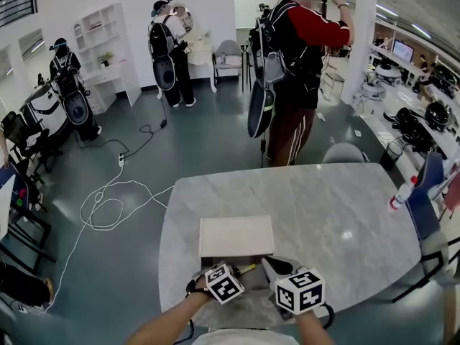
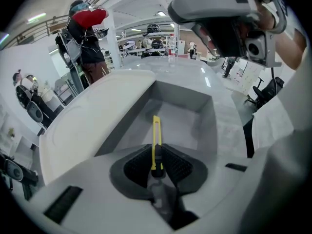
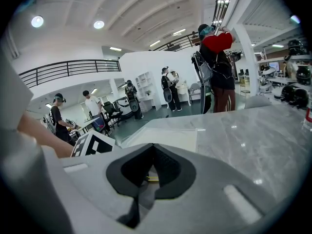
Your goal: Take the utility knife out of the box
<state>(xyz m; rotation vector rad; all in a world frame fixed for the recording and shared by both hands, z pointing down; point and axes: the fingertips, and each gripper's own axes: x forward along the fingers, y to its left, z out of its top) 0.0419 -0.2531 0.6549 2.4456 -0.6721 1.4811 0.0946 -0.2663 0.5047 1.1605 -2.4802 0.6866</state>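
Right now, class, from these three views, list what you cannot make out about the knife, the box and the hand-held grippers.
- Utility knife: left gripper view, rear end hidden between the left hand-held gripper's pads.
- Right hand-held gripper: right gripper view, the yellow sliver behind its closed jaws is too small to identify.
- Box: head view, its inside is covered by both hand-held grippers.
- Bottle: head view, label too small to read.

Surface: a pale grey marble surface (image 1: 338, 221) with rounded corners, seen from steeply above, its polish catching spots of light.
Box: an open box (image 1: 236, 236) sits on the surface by the near edge, left of the middle, with its pale lid folded back.
Bottle: a small red-capped bottle (image 1: 399, 195) rests at the right rim, well apart from the box.
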